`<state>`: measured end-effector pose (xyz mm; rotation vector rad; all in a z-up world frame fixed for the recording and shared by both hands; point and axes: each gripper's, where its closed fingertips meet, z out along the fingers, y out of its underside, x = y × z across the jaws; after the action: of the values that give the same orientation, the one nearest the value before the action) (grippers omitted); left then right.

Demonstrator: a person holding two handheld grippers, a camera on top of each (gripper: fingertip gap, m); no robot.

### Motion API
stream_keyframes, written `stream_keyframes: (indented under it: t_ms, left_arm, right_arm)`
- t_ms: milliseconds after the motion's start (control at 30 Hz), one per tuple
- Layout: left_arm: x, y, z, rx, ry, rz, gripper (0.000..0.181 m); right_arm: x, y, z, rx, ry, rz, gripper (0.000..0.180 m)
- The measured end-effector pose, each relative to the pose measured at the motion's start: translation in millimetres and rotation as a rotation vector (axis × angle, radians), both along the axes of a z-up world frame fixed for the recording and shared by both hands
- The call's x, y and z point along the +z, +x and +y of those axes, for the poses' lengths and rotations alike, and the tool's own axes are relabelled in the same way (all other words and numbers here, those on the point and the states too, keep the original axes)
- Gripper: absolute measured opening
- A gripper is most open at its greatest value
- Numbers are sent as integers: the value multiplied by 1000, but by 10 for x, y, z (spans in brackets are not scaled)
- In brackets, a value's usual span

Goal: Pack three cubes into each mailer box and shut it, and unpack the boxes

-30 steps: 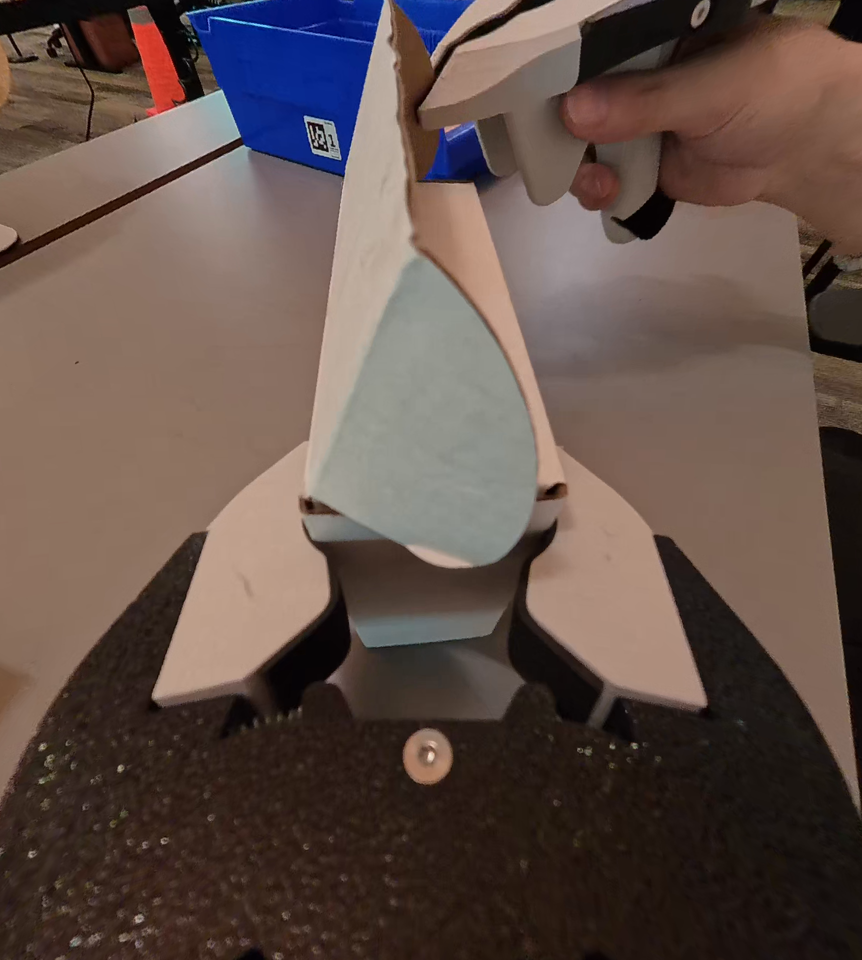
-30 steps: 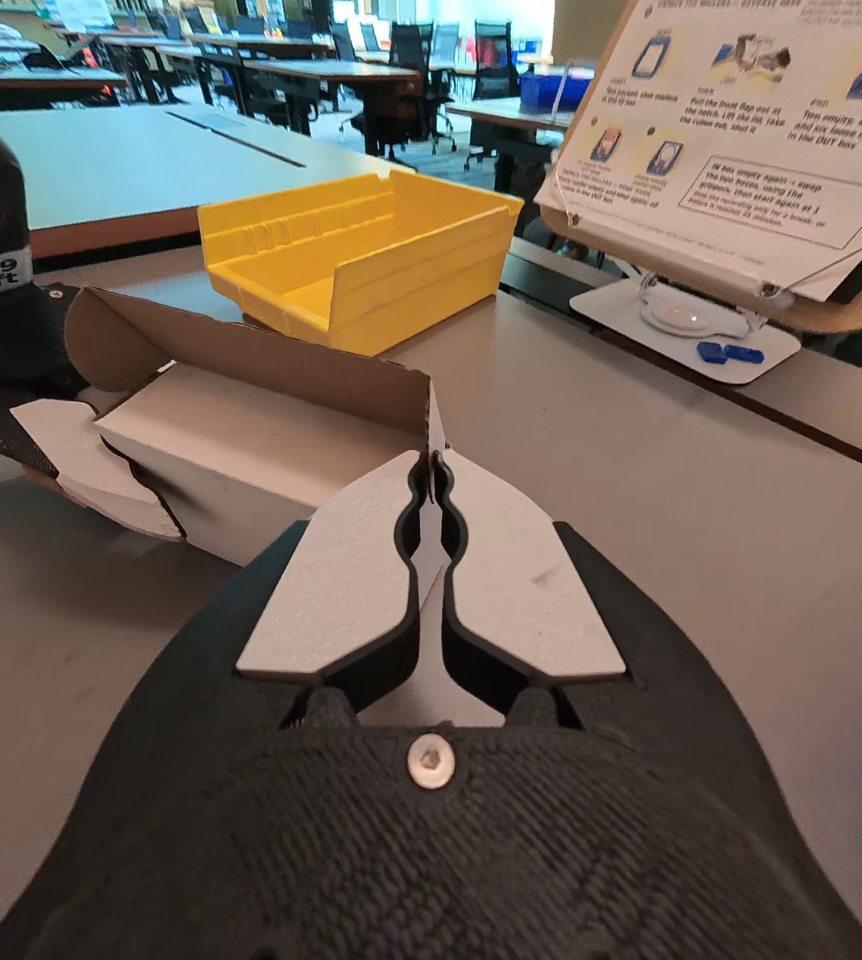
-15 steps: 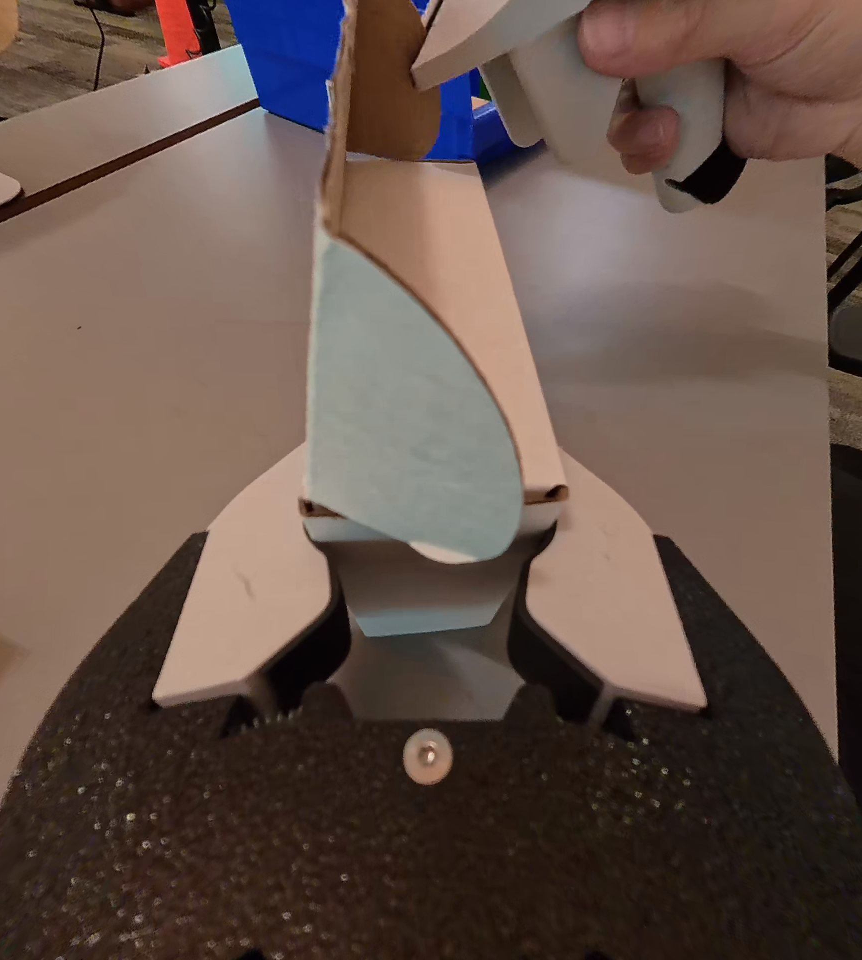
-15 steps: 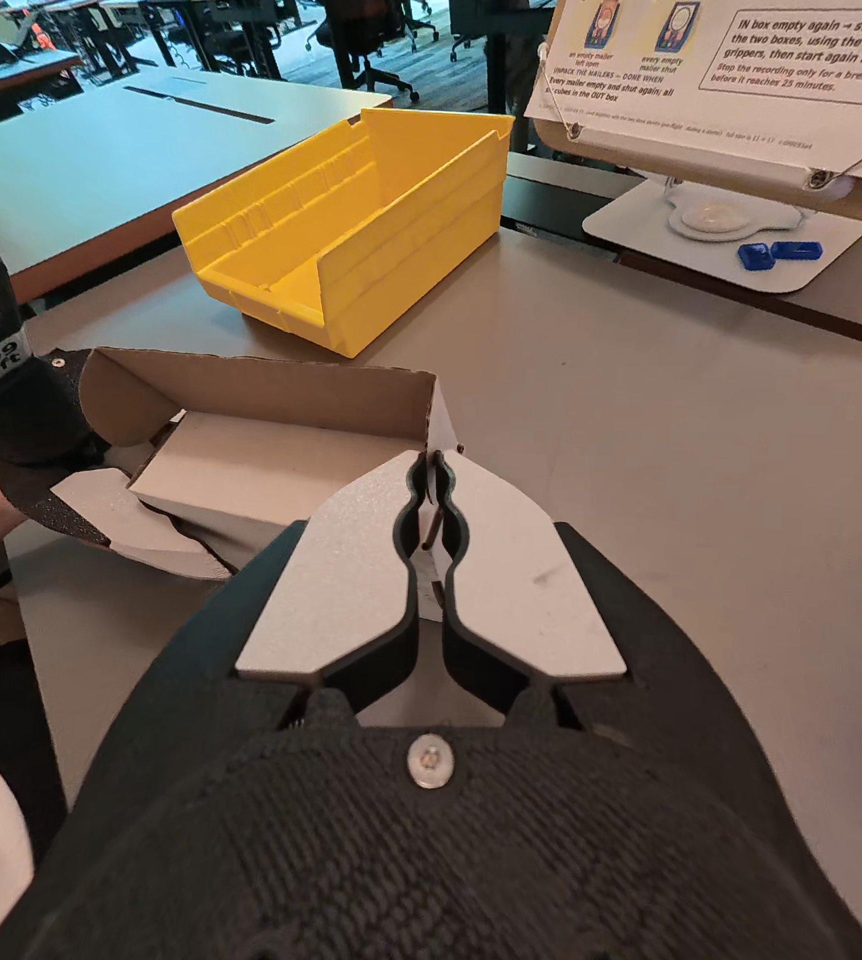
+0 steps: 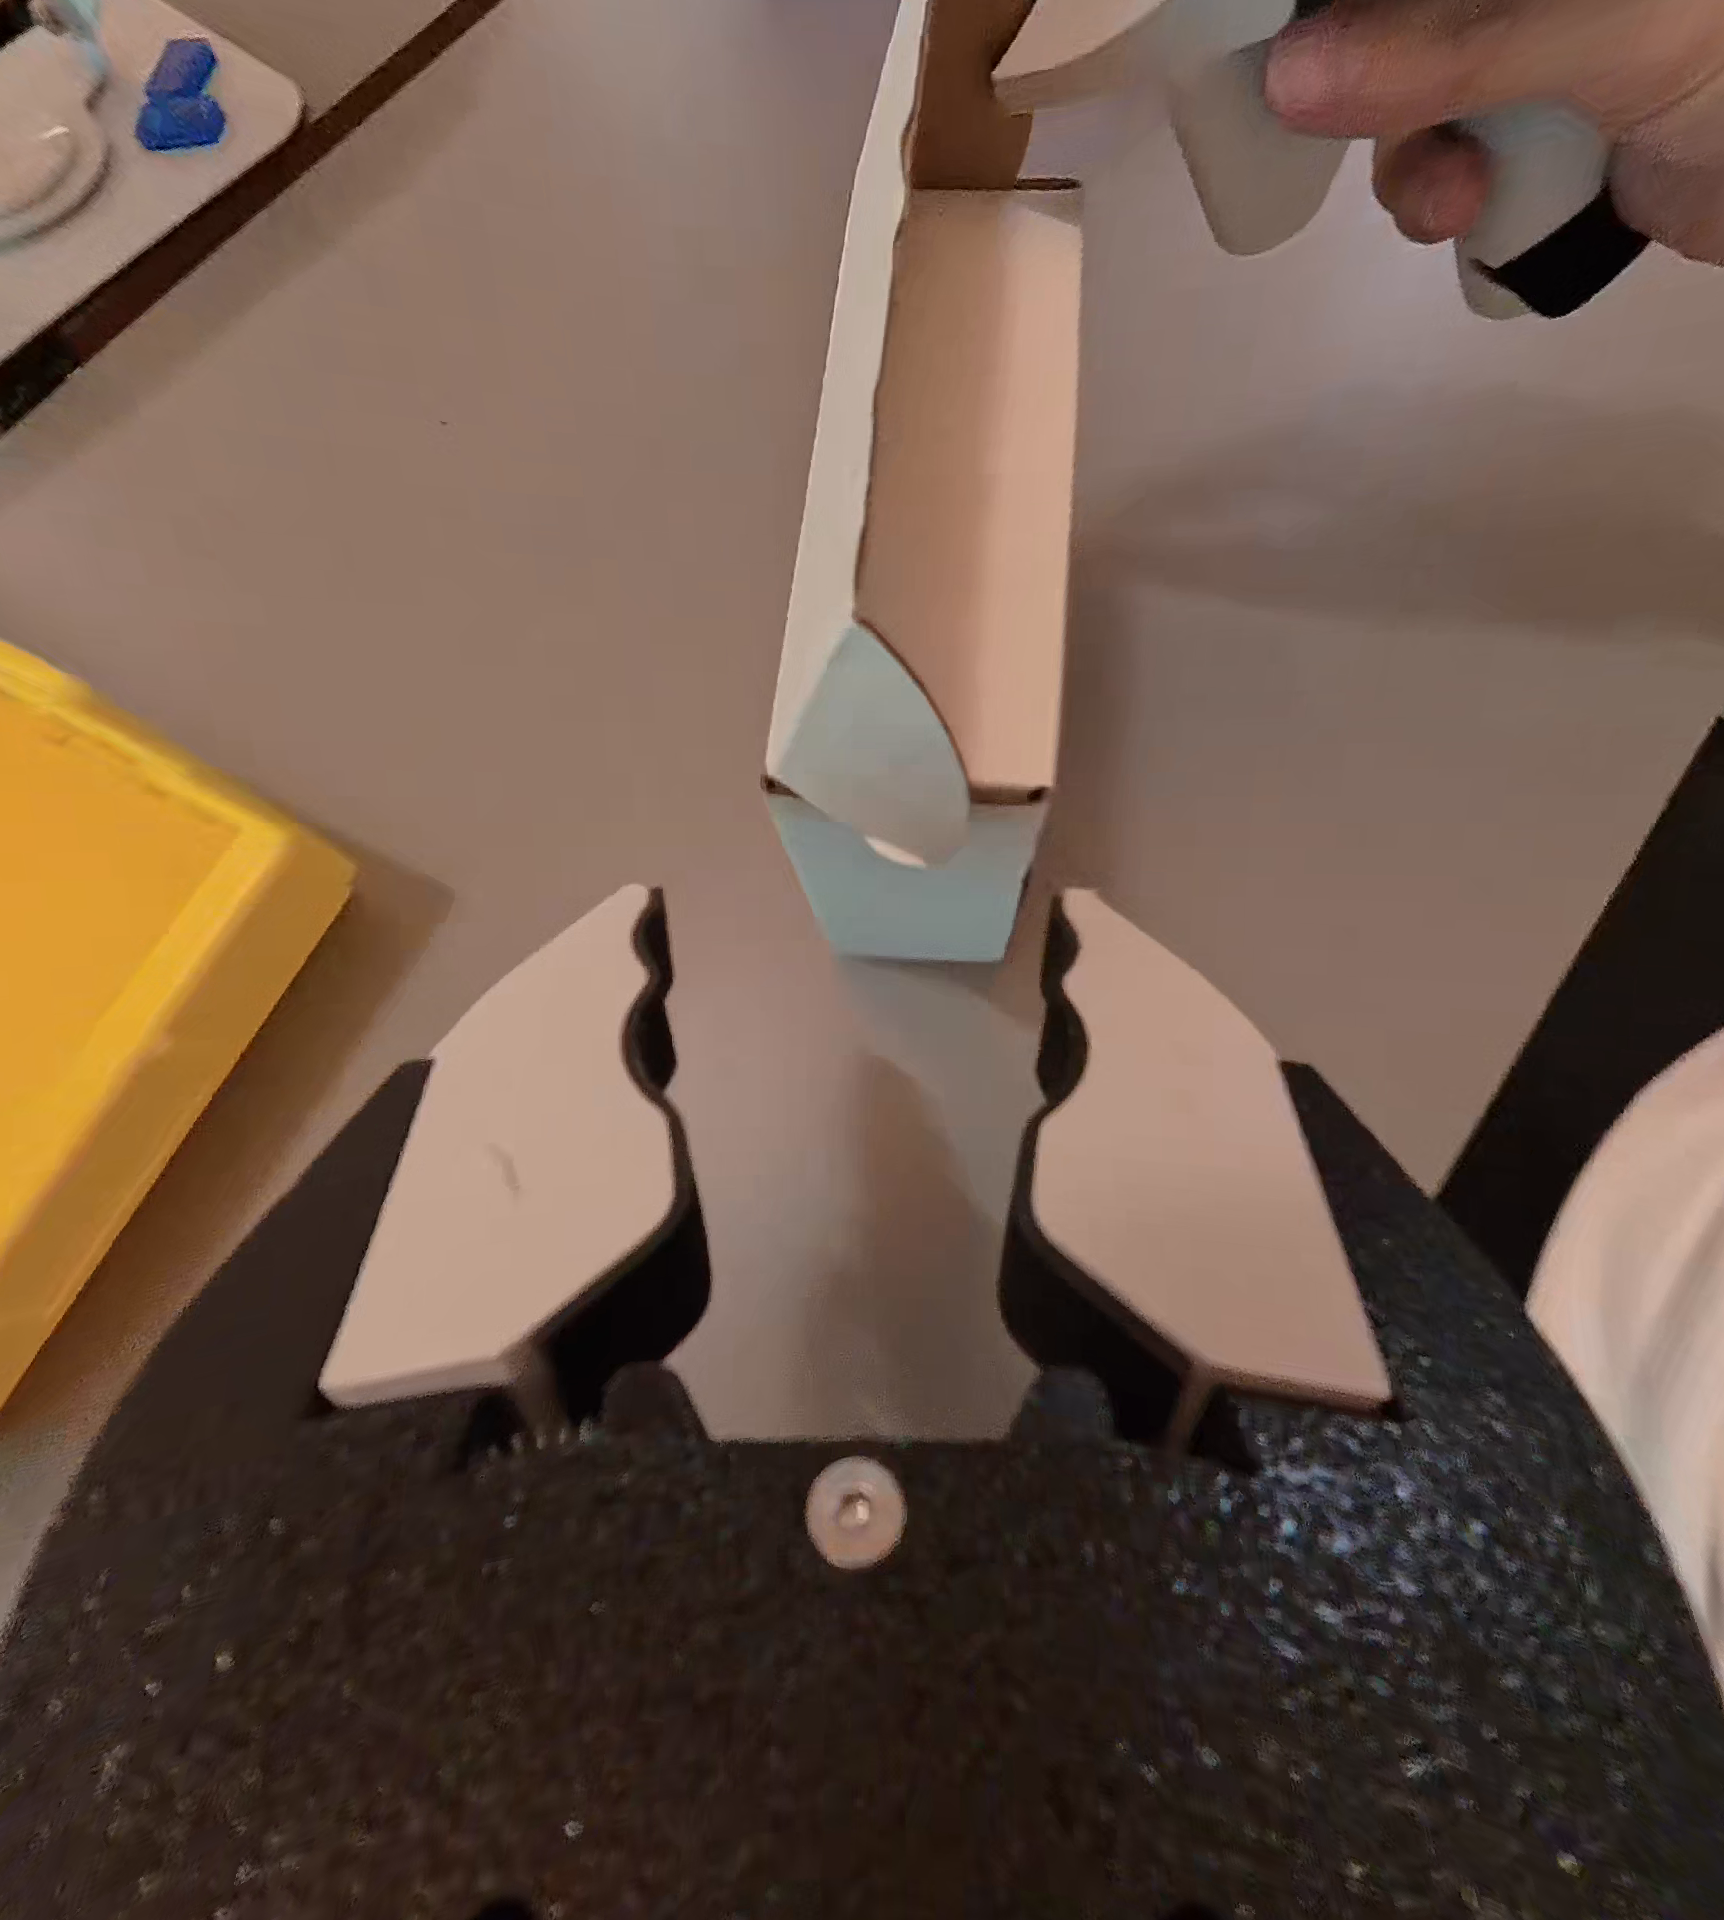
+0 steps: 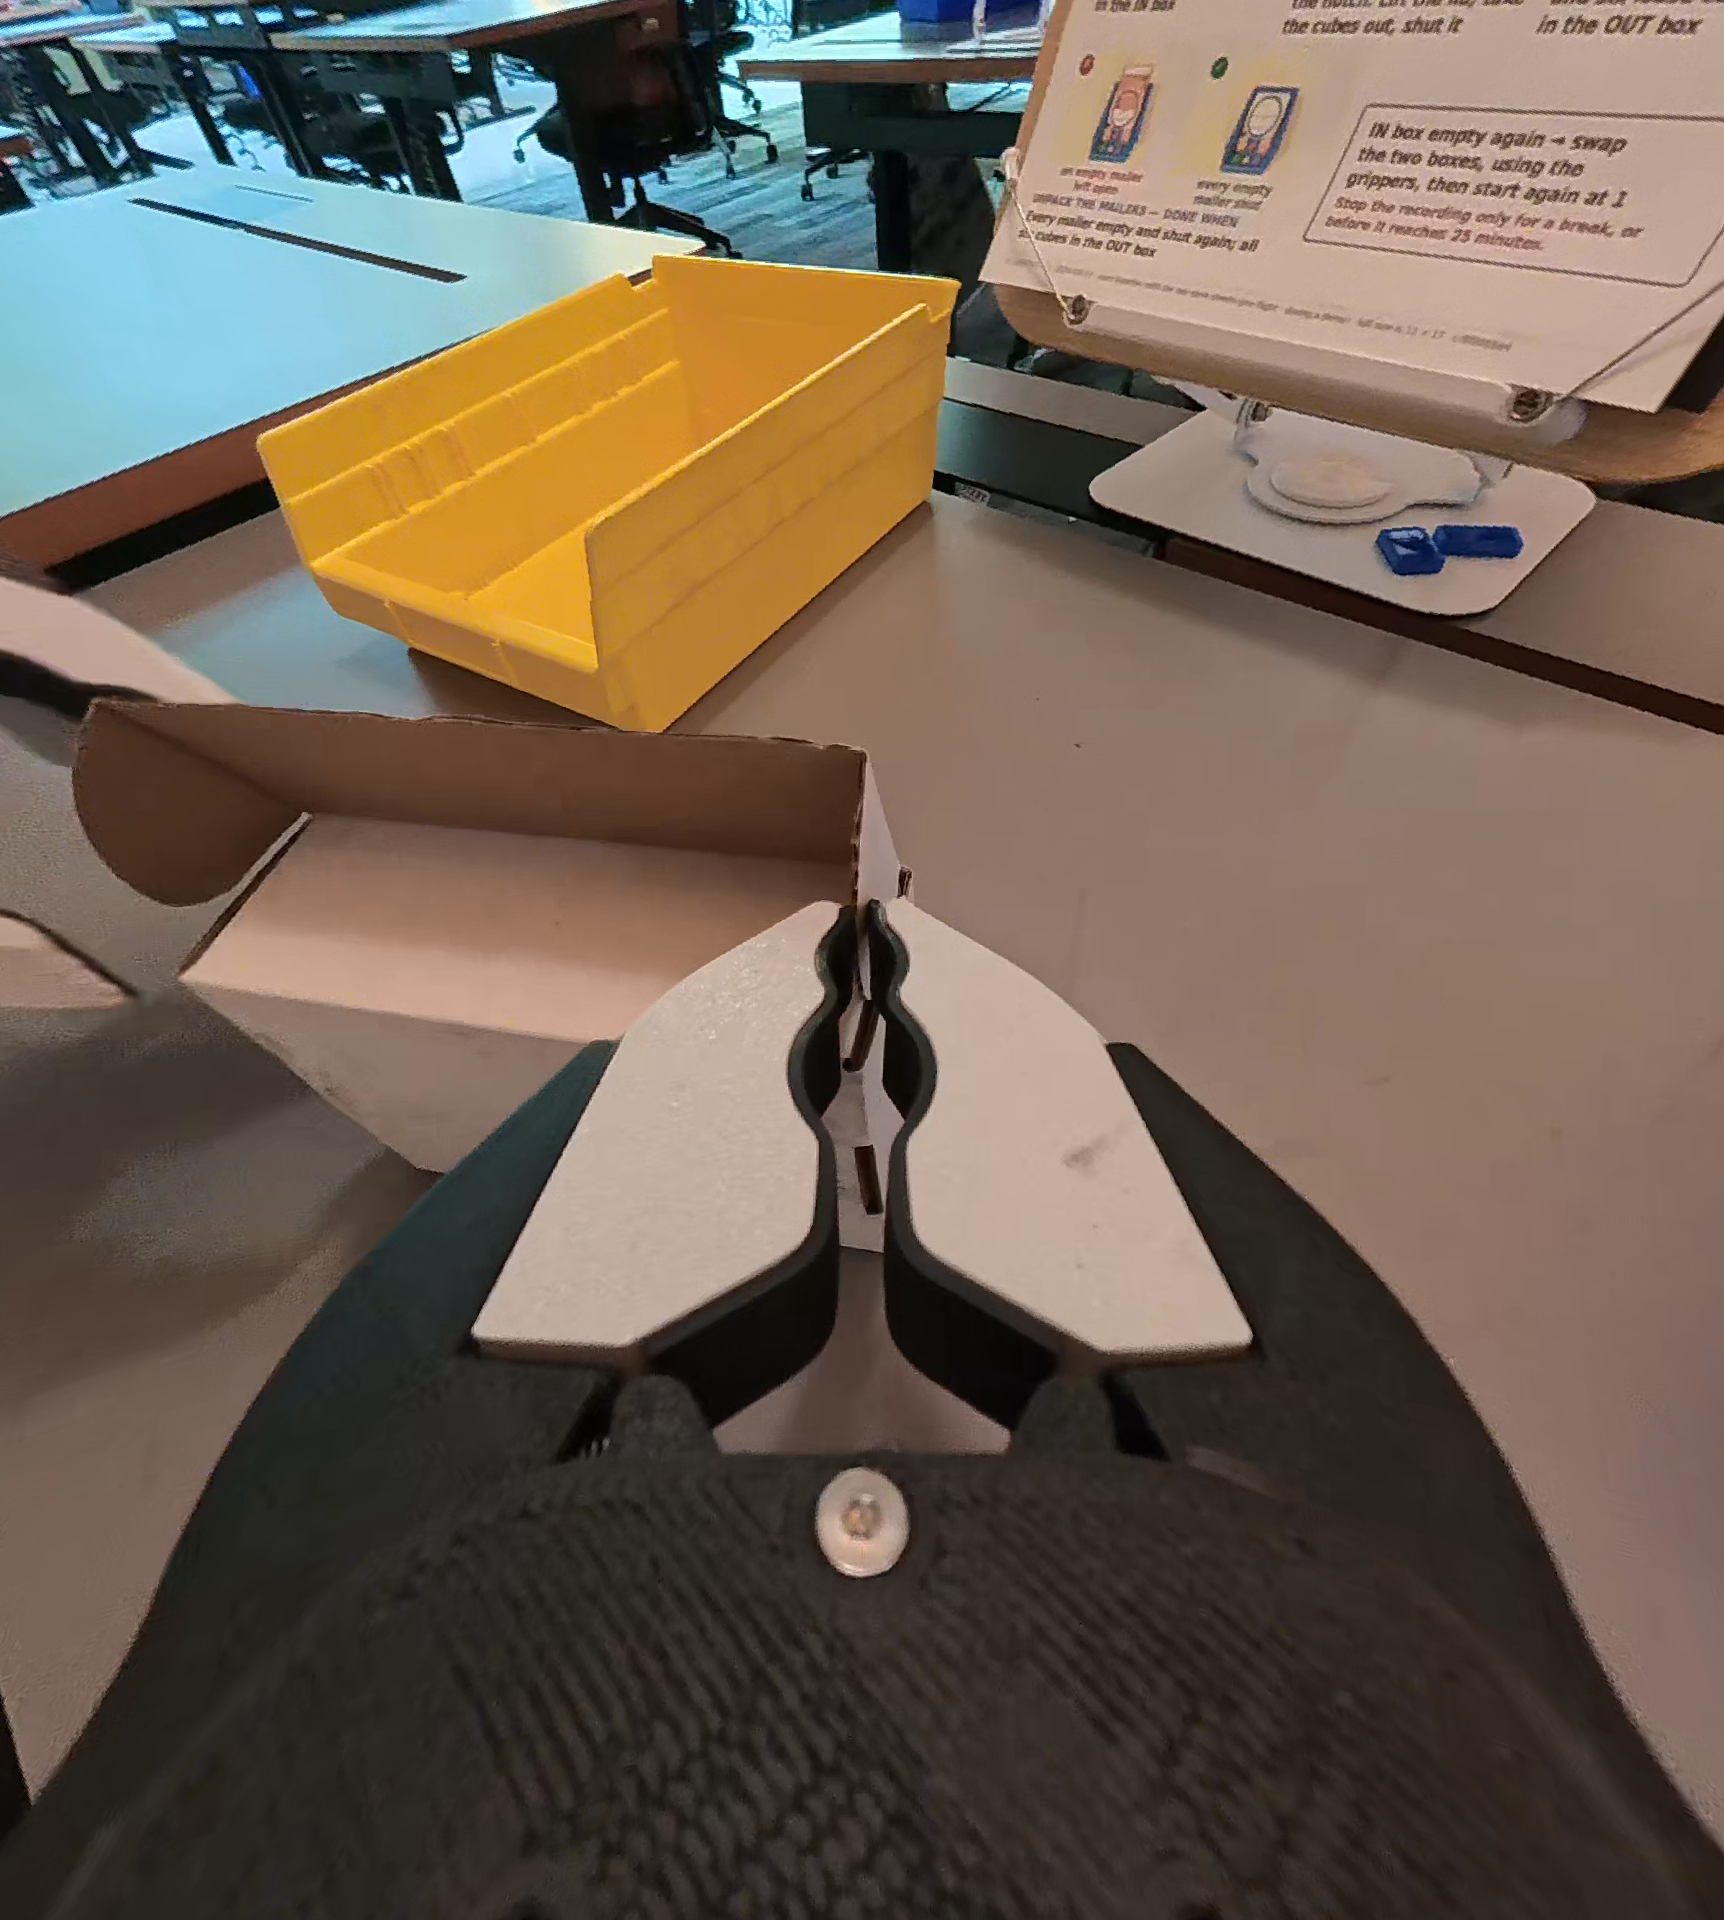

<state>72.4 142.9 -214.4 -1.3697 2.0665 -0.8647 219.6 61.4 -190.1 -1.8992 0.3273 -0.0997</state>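
While my right gripper [image 6: 863, 914] pinches the mailer box [image 6: 525, 935] flap steady, my left gripper [image 5: 853, 904] gapes empty at its 6 o'clock end.

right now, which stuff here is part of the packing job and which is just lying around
Part of the job:
- mailer box, lid flap up
- right gripper, shut on the mailer box's end flap
- left gripper, open, off the box
- yellow bin

Just lying about:
- instruction sheet on its stand
- two small blue pieces on the stand's base
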Motion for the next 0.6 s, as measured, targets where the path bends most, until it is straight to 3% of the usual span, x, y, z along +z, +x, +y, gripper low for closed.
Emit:
stream_keyframes:
  t_ms: [33, 67, 200, 300, 467, 600]
  left_arm:
    - [70, -62, -9, 10, 11, -2, 58]
    - [126, -101, -51, 13, 3, -6, 44]
    - [218, -78, -253, 36, -104, -1, 27]
    - [133, -3, -222, 92, -82, 22, 25]
    - [171, 111, -3, 233, 28, -41, 6]
    - [177, 205, 123, 317, -42, -84, 4]
  right_arm:
    - [0, -3, 7, -13, -2, 7, 2]
    - [0, -8, 14, -23, -6, 7, 2]
    - [-1, -22, 24, -73, -26, -16, 1]
    - [-5, -75, 30, -92, -19, -19, 1]
    - [-3, -116, -28, -120, -5, -33, 2]
    - [-2, -183, -66, -154, 3, -102, 3]
